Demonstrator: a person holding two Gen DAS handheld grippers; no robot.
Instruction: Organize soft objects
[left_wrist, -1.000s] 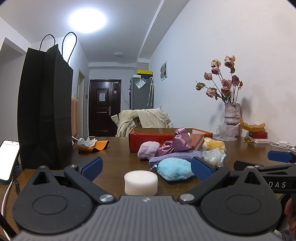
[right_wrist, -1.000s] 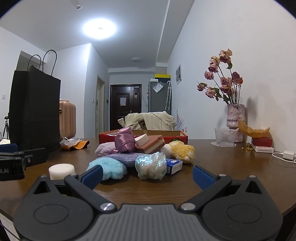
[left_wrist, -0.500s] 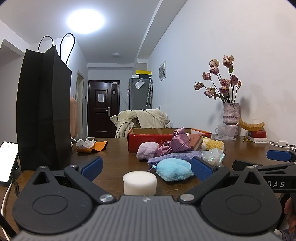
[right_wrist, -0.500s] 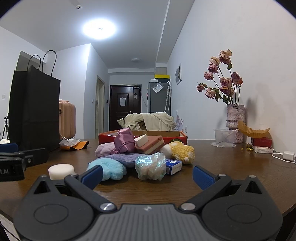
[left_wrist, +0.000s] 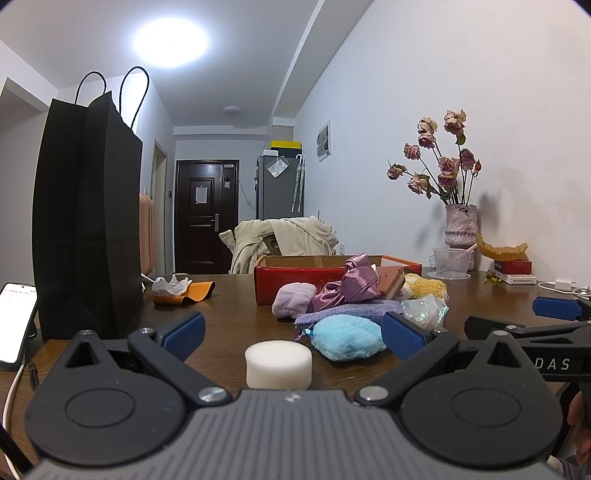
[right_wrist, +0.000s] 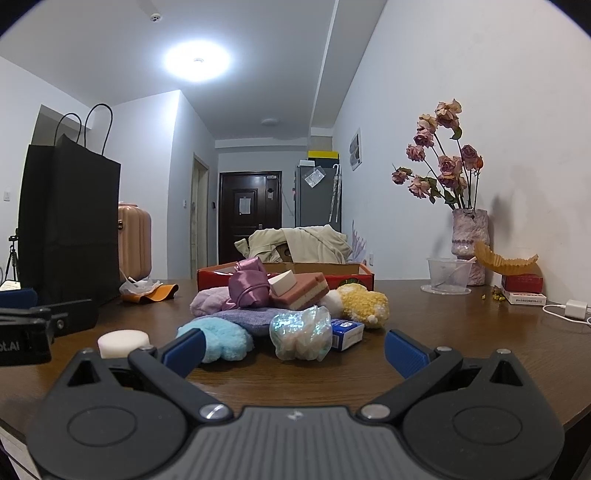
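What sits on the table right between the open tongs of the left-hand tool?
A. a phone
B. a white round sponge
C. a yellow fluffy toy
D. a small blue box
B: in the left wrist view the white round sponge rests on the table between the spread fingers of the left tongs, not gripped; the light blue fluffy pad lies just past it.

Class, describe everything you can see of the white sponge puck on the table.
The white sponge puck is a short, round, matt foam-like cylinder with a flat top, standing flat on the brown table. It sits apart from the pile, nearest the blue puff, in front of the open left gripper; nothing grips it.
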